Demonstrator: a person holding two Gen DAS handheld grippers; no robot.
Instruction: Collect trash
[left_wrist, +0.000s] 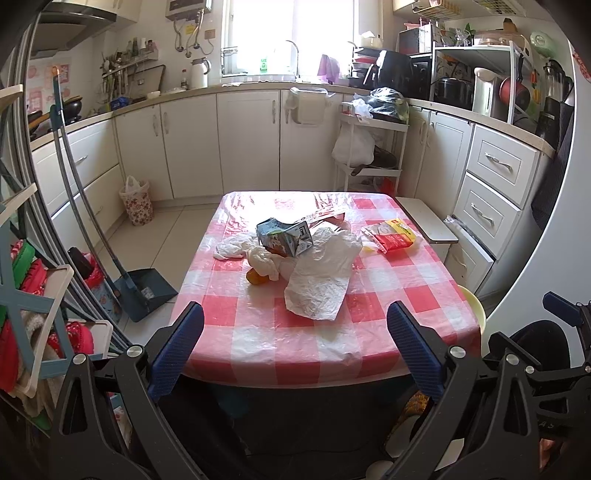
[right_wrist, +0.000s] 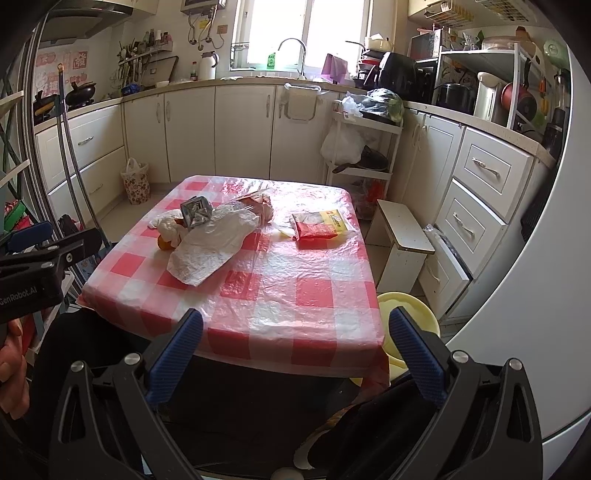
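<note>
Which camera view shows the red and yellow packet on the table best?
The right wrist view: the packet lies near the middle, its whole top visible. In the left wrist view the packet sits further to the right and looks more squeezed, though still unobstructed.

A home kitchen, no doubt about it. Cream cabinets (left_wrist: 192, 144) run under a worktop along three walls, with a sink tap (right_wrist: 293, 51) below a bright window (left_wrist: 288, 33). On the left, a hood (left_wrist: 70, 26) over a black wok (right_wrist: 79, 92), utensils on a rail (right_wrist: 138, 62). On the right, a shelf (left_wrist: 476, 70) carrying pots and a kettle (left_wrist: 485, 94). In the middle stands a small table (right_wrist: 280, 280) in a red checked cloth, a dustpan (left_wrist: 147, 291) leaning by the wall, a flowered bin (left_wrist: 136, 201) in the corner.
</note>
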